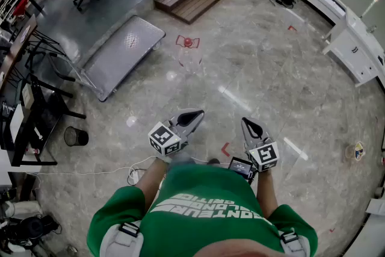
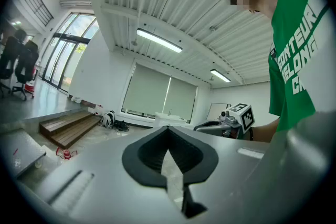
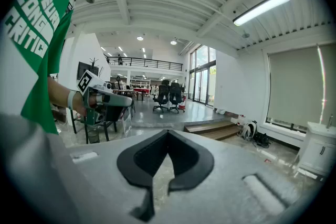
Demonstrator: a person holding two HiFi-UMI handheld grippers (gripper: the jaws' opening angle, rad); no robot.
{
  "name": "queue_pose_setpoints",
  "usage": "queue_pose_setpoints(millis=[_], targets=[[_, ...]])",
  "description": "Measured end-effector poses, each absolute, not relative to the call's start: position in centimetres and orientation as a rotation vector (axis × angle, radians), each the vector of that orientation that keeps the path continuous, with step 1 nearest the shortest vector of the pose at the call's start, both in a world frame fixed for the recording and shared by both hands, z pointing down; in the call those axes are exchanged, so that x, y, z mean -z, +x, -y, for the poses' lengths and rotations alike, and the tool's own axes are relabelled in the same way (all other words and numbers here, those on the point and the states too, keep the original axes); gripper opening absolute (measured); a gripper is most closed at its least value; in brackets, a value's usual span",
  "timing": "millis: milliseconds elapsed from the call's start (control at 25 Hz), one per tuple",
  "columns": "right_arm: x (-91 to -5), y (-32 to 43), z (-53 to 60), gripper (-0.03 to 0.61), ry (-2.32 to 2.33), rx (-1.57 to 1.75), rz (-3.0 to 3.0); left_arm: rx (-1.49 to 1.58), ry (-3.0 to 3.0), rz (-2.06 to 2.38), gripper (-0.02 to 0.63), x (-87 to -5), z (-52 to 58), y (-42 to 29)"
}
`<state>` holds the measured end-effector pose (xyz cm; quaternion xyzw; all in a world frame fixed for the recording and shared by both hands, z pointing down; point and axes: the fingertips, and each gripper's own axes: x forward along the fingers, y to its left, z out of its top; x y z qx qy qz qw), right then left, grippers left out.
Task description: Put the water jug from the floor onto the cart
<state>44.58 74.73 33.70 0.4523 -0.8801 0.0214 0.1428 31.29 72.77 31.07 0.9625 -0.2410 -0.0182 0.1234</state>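
While the water jug [image 1: 189, 56] stood on the floor just above the frame's centre, close beside the cart [image 1: 123, 48], the left hand-held gripper [image 1: 194, 116] and right hand-held gripper [image 1: 247, 124] hung well short, each pressed together on nothing. A good approach likely meant spreading both early and taking the jug from two sides.

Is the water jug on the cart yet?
Off it: the water jug stands on the floor beside the cart, clear of its deck.
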Motion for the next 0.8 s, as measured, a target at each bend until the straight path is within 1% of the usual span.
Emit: queue_pose_setpoints(millis=[120, 240, 360, 640, 800], targets=[[-33.0, 43.7, -75.8, -0.008, 1.315, -0.113, 2.537, 0.064, 2.799, 0.681, 0.014, -30.6, -74.1, 30.7], [-34.8, 42.6, -76.8, -0.008, 1.307, -0.183, 2.532, 0.064, 2.782, 0.678, 0.014, -30.6, -74.6, 29.6], [-35.7, 40.7, -76.9, -0.008, 1.276, -0.150, 2.515, 0.068, 2.792, 0.676, 0.014, -30.6, -75.0, 28.0], [-34.4, 35.2, -73.8, -0.008, 1.300, -0.136, 2.510, 0.074, 2.740, 0.732, 0.014, -31.0, -73.0, 20.2], [-34.9, 32.1, -70.8, -0.008, 1.330, -0.157, 2.492, 0.094, 2.744, 0.654, 0.014, -31.4, -71.7, 16.8]])
